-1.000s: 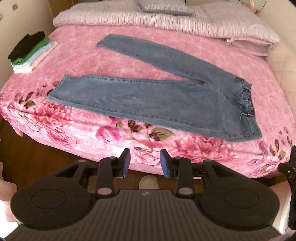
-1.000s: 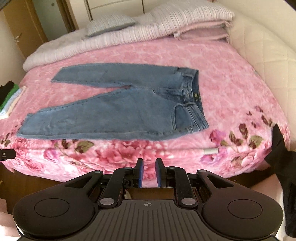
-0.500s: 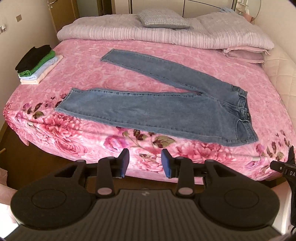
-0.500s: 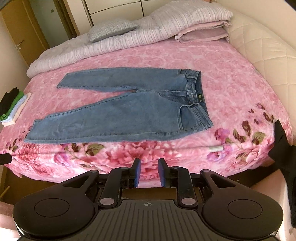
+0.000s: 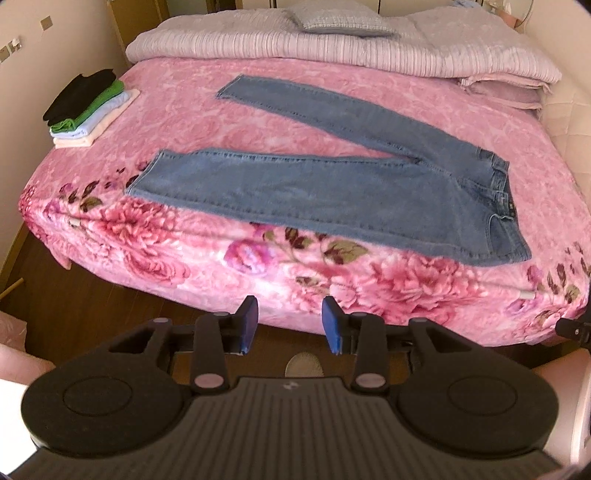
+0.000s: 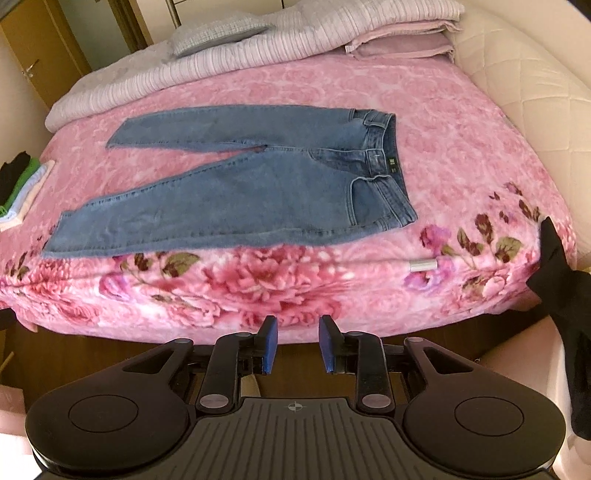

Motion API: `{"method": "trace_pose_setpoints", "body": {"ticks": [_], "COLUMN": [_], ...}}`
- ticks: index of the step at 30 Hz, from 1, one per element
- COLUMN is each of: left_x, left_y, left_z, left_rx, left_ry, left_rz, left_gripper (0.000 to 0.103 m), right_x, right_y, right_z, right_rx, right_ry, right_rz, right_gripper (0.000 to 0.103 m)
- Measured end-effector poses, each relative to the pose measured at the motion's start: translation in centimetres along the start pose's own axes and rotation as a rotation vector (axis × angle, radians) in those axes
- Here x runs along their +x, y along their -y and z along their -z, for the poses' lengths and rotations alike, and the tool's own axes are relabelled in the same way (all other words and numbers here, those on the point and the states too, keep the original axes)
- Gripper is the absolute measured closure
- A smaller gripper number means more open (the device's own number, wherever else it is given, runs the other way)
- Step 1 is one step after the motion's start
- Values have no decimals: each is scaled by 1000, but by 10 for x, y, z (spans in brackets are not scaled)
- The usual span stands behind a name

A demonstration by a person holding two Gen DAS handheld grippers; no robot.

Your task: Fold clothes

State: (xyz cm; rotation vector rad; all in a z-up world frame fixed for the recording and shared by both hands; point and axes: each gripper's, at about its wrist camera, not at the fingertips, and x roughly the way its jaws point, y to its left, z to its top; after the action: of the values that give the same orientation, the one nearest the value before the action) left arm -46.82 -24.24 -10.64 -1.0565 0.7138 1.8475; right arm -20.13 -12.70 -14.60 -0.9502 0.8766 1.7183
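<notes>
Here, jeans (image 5: 332,192) flat on bed (image 5: 258,96), waistband label unreadable, left gripper (image 5: 290,325) and right gripper (image 6: 295,345) spread, empty.

Left tongs (image 5: 290,325) and right tongs (image 6: 295,345) both gape, empty — held level, just short of the bed's near edge.

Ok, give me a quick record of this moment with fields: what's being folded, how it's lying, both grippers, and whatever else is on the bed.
garment: blue jeans, unfolded
layout: flat on the pink floral blanket, legs spread in a V, waistband toward the right side of the bed
left gripper: open, empty, short of the bed edge
right gripper: open, empty, short of the bed edge
contact with jeans: none
folded stack: far left of the bed, black on top, then green, pale blue, cream
head of bed: striped quilt, small grey pillow
</notes>
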Motion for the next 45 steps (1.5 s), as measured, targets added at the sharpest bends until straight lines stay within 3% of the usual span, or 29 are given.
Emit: {"method": "trace_pose_setpoints", "body": {"ticks": [11, 22, 31, 40, 45], "left_x": [-3, -2, 5, 36, 65], "left_y": [-7, -8, 0, 22, 33], "left_z": [6, -6, -19, -51, -89], "left_rx": [-15, -19, -7, 38, 62], "left_ry": [-2, 21, 44, 45, 66], "left_rz": [0, -7, 1, 38, 81], "left_gripper": [69, 69, 69, 69, 69], "right_x": [1, -13, -11, 7, 30], "right_y": [-23, -41, -35, -22, -20], "right_z": [0, -16, -29, -63, -96], "right_rx": [-74, -165, -164, -129, -89], "right_ry": [-4, 83, 104, 117, 108], "right_rz": [-7, 0, 1, 36, 58], "right_gripper": [74, 74, 74, 74, 74]}}
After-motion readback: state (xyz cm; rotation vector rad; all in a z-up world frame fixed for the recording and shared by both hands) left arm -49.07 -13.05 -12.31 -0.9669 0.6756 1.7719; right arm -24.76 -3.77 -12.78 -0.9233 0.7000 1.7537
